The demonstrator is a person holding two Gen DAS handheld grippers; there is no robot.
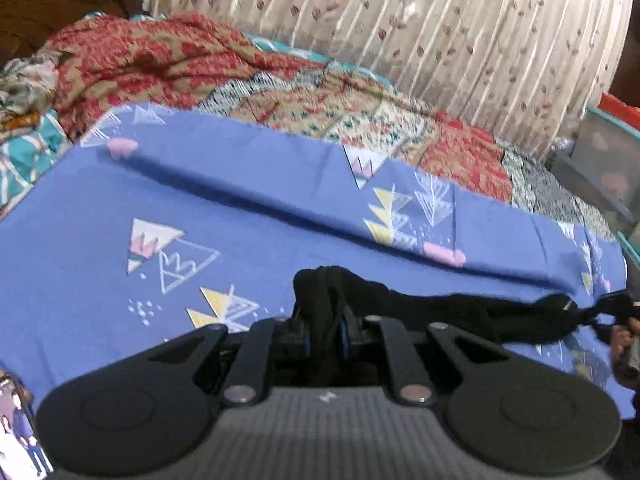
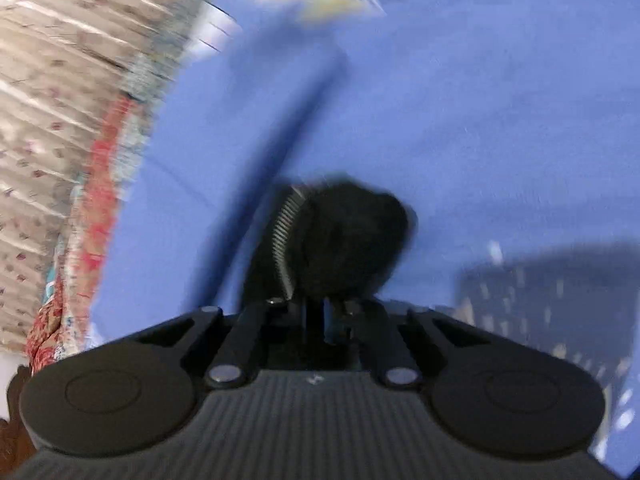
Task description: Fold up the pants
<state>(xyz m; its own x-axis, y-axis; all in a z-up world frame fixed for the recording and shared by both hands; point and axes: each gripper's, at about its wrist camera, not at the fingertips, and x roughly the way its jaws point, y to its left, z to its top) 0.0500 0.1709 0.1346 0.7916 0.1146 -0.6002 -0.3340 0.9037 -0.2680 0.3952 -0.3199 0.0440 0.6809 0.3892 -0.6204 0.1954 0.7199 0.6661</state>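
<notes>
Black fabric pants [image 1: 420,308], stretched between the left gripper [image 1: 324,332] and right gripper [image 2: 340,264], both jaws clamped on cloth above the blue patterned bedsheet [image 1: 240,216]; lowering flat likely follows.

The blue sheet [image 1: 100,200] lies broad and flat ahead of the left claw [image 1: 324,332], open to passage. A long raised fold [image 1: 280,196] crosses it diagonally. Beyond, a heaped red patterned blanket [image 1: 160,60] and quilt [image 1: 400,120] block the far side, backed by the curtain [image 1: 440,20]. The black pants [image 1: 440,304], stretched between both claws, bar the near right; the right claw [image 2: 320,312] view is blurred.
</notes>
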